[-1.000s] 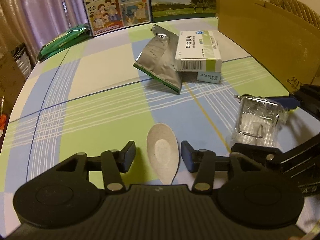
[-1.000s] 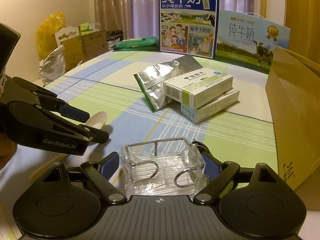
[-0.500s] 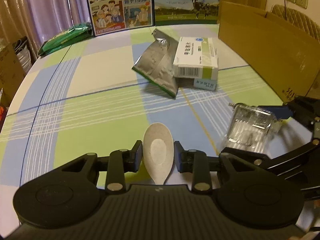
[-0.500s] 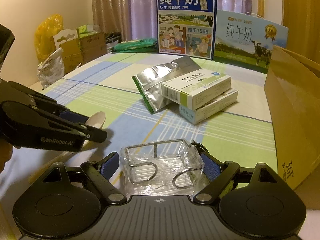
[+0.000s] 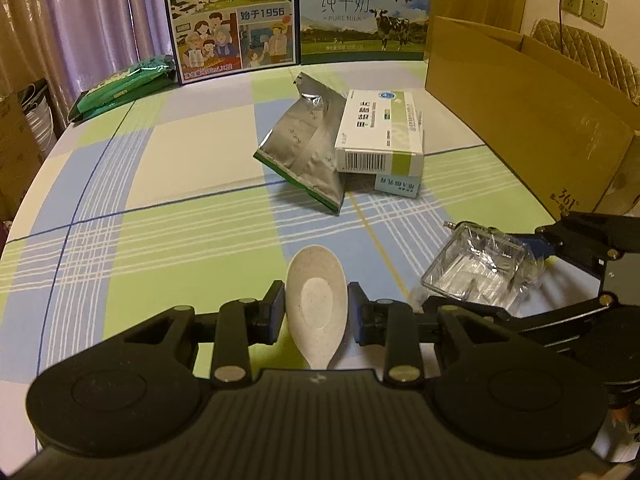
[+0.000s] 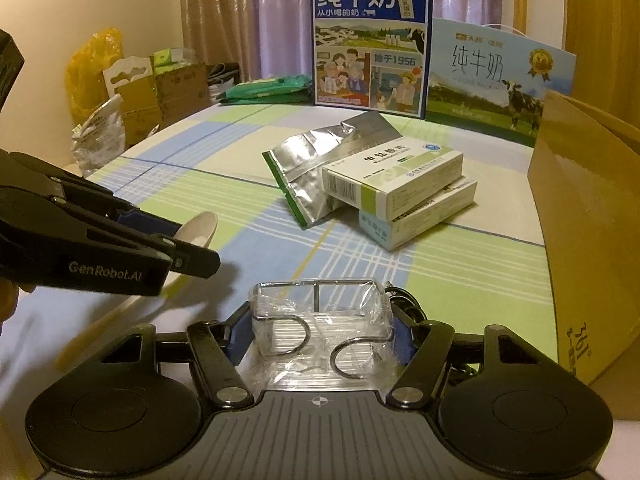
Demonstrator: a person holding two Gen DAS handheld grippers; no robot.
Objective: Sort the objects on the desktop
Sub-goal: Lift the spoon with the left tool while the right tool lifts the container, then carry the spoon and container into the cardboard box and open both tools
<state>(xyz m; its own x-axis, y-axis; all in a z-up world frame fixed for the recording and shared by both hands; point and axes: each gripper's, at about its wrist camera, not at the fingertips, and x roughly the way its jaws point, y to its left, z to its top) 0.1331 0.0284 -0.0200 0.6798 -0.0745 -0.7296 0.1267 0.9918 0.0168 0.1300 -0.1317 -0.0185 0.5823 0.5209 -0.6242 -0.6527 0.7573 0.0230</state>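
A pale speckled spoon [image 5: 316, 300] lies bowl-forward on the checked tablecloth, and my left gripper [image 5: 316, 309] is shut on it, a blue pad against each side of the bowl. From the right wrist, the spoon [image 6: 200, 225] pokes out past the left gripper [image 6: 188, 250]. My right gripper [image 6: 320, 330] is shut on a clear plastic-wrapped pack holding bent metal hooks [image 6: 320, 320]. In the left wrist view that clear pack [image 5: 476, 268] sits tilted to the right of the spoon.
A silver foil pouch [image 5: 304, 152] leans against two stacked medicine boxes [image 5: 380, 136] mid-table. A big open cardboard box [image 5: 532, 120] stands along the right side. Two milk cartons [image 5: 232, 20] and green packets [image 5: 124, 84] line the far edge.
The left gripper's fingers went from wide apart to pressed on the spoon's bowl. The right gripper's fingers drew in tighter on the clear pack, which now sits more tilted.
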